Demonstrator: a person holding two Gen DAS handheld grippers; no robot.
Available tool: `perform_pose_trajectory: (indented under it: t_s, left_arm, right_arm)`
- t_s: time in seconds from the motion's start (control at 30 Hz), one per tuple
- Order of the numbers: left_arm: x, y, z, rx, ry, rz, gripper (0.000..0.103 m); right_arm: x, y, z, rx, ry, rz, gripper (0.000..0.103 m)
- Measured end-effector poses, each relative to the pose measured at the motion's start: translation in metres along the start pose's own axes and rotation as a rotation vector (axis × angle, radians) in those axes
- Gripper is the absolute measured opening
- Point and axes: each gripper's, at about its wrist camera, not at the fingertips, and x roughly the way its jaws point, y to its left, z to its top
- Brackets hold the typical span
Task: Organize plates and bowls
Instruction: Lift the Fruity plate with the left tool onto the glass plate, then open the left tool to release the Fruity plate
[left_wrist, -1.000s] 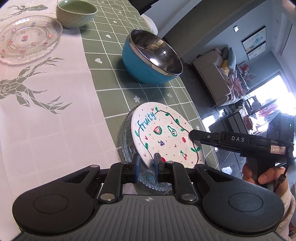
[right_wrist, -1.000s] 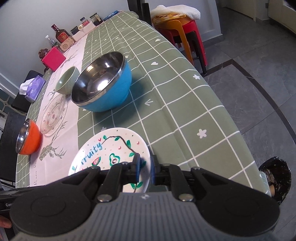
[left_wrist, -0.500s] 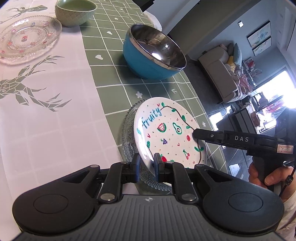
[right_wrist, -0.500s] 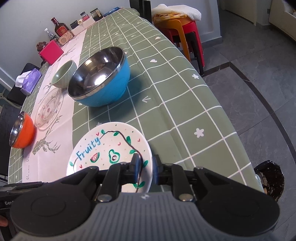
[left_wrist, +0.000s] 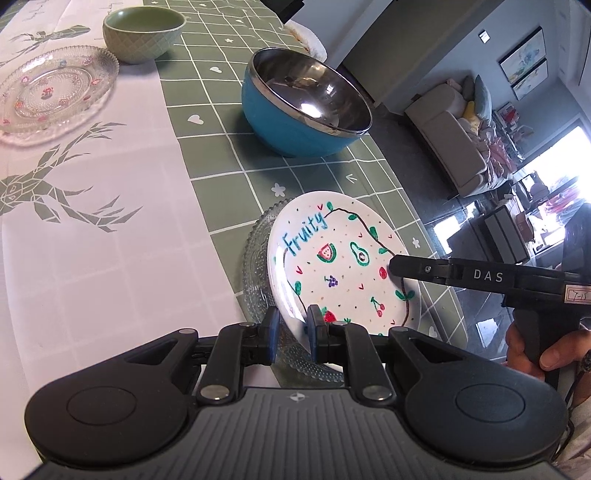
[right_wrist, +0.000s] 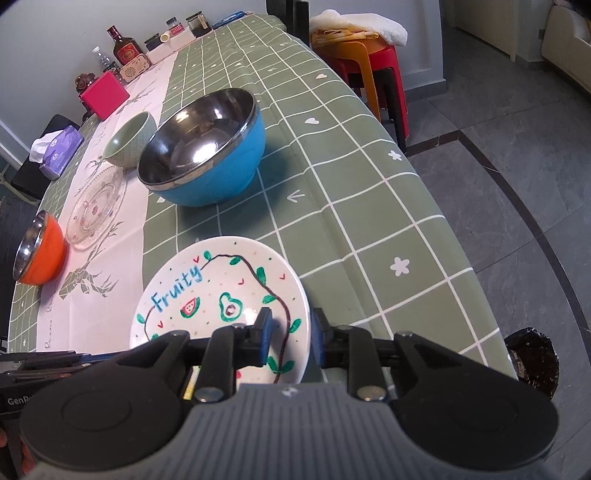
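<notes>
The white "Fruity" plate (left_wrist: 332, 266) lies on a clear glass plate (left_wrist: 258, 266) near the table's front edge. My left gripper (left_wrist: 291, 328) has its jaws slightly parted around the white plate's near rim. My right gripper (right_wrist: 290, 332) straddles the plate's (right_wrist: 207, 288) right rim with its jaws open; it shows in the left wrist view (left_wrist: 399, 266) at the plate's right side. A blue steel-lined bowl (right_wrist: 203, 155), a green bowl (right_wrist: 129, 140), a second glass plate (right_wrist: 96, 206) and an orange bowl (right_wrist: 38, 247) stand further along the table.
The table edge runs along the right, with grey floor below. Red and orange stools (right_wrist: 369, 62) stand by the far edge. A pink box (right_wrist: 103, 92), bottles (right_wrist: 125, 50) and a tissue pack (right_wrist: 59, 147) sit at the far left end. A black bin (right_wrist: 532, 358) is on the floor.
Both grippers have loosened on the white plate: the right jaws have opened wide and the left jaws have parted slightly. The plate has settled lower onto the glass plate.
</notes>
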Motion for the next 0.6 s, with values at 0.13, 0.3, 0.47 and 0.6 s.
perform_pose_trajectory:
  t_s: [0.13, 0.3, 0.47, 0.6]
  left_arm:
    - [-0.002, -0.001, 0.0, 0.002, -0.006, 0.003, 0.019]
    - [-0.016, -0.007, 0.002, 0.052, -0.052, 0.042, 0.031]
    - [-0.026, -0.003, 0.008, 0.048, -0.096, 0.062, 0.031]
    - [-0.024, 0.012, 0.009, -0.017, -0.098, 0.012, 0.031]
  right_arm:
    - [-0.003, -0.002, 0.0, 0.007, -0.012, 0.002, 0.027]
    - [-0.004, -0.002, 0.0, 0.014, -0.021, -0.003, 0.033]
    - [-0.006, -0.005, 0.001, 0.033, -0.035, -0.008, 0.033]
    - [-0.008, -0.008, 0.001, 0.054, -0.04, 0.01, 0.027]
